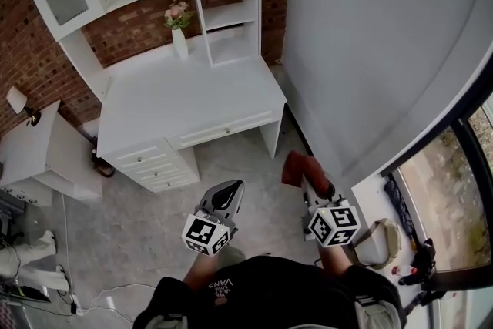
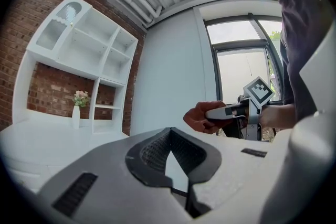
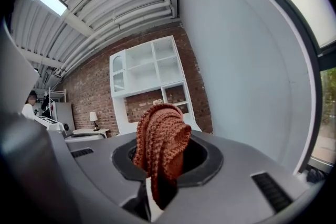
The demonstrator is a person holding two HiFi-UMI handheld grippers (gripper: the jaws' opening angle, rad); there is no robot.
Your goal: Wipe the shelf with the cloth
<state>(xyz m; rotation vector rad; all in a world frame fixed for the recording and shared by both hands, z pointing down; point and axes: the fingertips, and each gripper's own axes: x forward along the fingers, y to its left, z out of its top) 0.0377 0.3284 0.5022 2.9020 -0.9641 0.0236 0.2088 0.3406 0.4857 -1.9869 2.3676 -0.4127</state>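
Closest to the head camera, low in its view, two hands each hold a tool out over the grey floor (image 1: 146,235). The left tool (image 1: 233,187) has its jaws drawn together with nothing between them (only a thin sliver of light shows in its own view). Just beside it, the right tool (image 1: 310,179) is clamped on the cloth (image 1: 296,166), a rust-red knitted piece bunched into folds that stands up out of the jaws and flops over at the top. Both tools point forward, well apart from the furniture.

Beyond them stands a white desk with drawers under its left side; its surface (image 1: 192,100) is bare except at the back. There a white vase (image 1: 179,41) of pink flowers stands upright, just left of the open compartments of the shelf (image 1: 227,15). That shelf is a white unit rising from the back of the desk, with a glass-fronted door at its upper left. A small white side table (image 1: 54,154) sits left of the desk. Behind everything runs a red brick wall (image 1: 31,62), and a plain grey wall (image 1: 370,27) fills the right.
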